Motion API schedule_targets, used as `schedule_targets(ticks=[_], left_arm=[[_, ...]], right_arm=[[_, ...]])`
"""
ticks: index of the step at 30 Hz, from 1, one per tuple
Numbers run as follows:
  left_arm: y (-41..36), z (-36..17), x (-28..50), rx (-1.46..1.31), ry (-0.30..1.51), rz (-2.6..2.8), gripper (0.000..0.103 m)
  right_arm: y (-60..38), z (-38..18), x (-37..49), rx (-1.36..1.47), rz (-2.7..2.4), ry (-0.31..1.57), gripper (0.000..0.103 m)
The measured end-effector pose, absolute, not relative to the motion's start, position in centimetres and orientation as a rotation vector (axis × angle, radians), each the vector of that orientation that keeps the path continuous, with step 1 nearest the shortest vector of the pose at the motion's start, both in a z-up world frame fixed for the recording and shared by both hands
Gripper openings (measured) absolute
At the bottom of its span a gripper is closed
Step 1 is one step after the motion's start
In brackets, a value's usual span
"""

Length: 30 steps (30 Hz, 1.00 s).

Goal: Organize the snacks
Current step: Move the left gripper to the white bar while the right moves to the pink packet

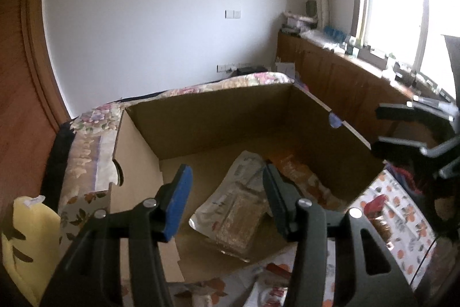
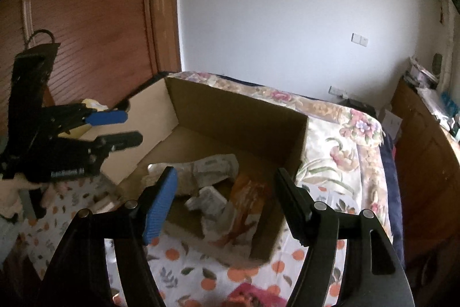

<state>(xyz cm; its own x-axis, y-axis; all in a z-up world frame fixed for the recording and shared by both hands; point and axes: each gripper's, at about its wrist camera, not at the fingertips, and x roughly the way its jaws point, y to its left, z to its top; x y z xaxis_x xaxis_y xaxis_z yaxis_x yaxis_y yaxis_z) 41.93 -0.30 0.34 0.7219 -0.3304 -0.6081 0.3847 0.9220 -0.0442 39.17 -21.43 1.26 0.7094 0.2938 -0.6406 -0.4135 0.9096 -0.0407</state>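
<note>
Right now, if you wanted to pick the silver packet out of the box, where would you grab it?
Probably by a crimped edge, coming from above. The silver packet lies flat on the floor of the box, with an orange packet against its right side, so only the thin, flat seam around its bulging middle looks easy to pinch. The left tool is open above it.

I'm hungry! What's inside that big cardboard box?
Inside the cardboard box lie a silvery snack packet and an orange snack packet. Anything beneath them is hidden.
</note>
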Motion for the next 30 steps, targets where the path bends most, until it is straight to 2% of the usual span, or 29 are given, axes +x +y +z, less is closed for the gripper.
schedule_targets(ticks=[1, 3, 7, 19, 30], left_arm=[[-0.1, 0.5, 41.3, 0.085, 0.650, -0.403, 0.051], [0.1, 0.6, 40.0, 0.087, 0.644, -0.410, 0.051], [0.9, 0.3, 37.2, 0.080, 0.646, -0.417, 0.051], [3.7, -3.7, 30.2, 0.037, 0.679, -0.385, 0.051], [5.0, -9.6, 29.0, 0.007, 0.756, -0.324, 0.051]], right_arm=[[-21.8, 1.3, 38.5, -0.181, 0.400, 0.675, 0.083], [-22.5, 1.2, 37.1, -0.168, 0.406, 0.673, 0.090], [-24.0, 0.4, 34.3, -0.139, 0.399, 0.670, 0.094], [-25.6, -4.5, 29.2, -0.118, 0.356, 0.717, 0.096], [-27.1, -9.6, 27.9, -0.021, 0.291, 0.770, 0.096]])
